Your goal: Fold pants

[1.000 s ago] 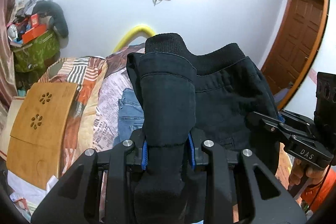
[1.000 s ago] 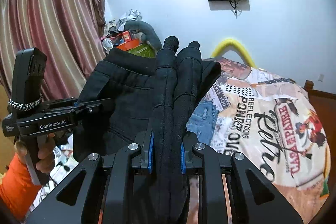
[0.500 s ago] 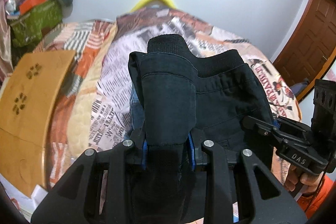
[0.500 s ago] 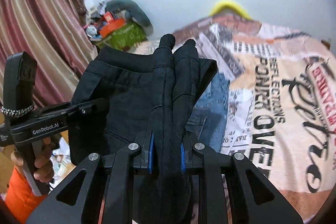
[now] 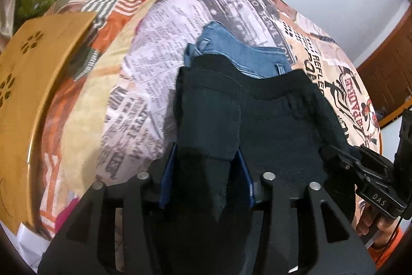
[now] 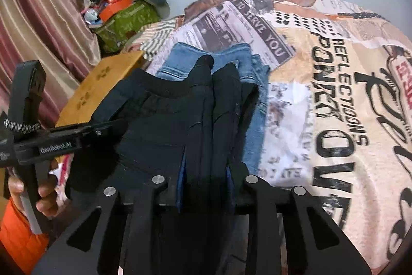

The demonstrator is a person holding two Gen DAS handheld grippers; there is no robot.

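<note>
Left gripper (image 5: 206,172): jaws clamped on a thick bunched fold of the black pants (image 5: 278,130); blue pads press the cloth from both sides. Right gripper (image 6: 206,172): likewise closed on the same garment, pinching two rounded, stacked ridges of fabric that stand up between its fingers.

Black pants (image 6: 154,125): heavy matte weave, held up off the bed between the two grippers. A ribbed elastic waistband curves along the top edge, sagging in a shallow arc between the grip points. Seam lines run down the folded ridges.

Beneath and just beyond them, blue jeans (image 5: 242,53) lie flat on the bedspread (image 5: 154,48), a folded rectangle of faded denim with visible stitched hems. In the right wrist view the jeans (image 6: 213,58) show behind the black fabric.

Bedspread (image 6: 322,99): soft, slightly nubby, printed with newspaper collage and large black lettering in cream, orange and grey.

Wooden board (image 5: 28,84) at the bed's left edge: pale, smooth, rounded corner, petal-shaped cutouts. Green patterned bag (image 6: 126,17) against the wall, orange box on top. Striped pink curtain (image 6: 38,17) hangs in glossy folds.
</note>
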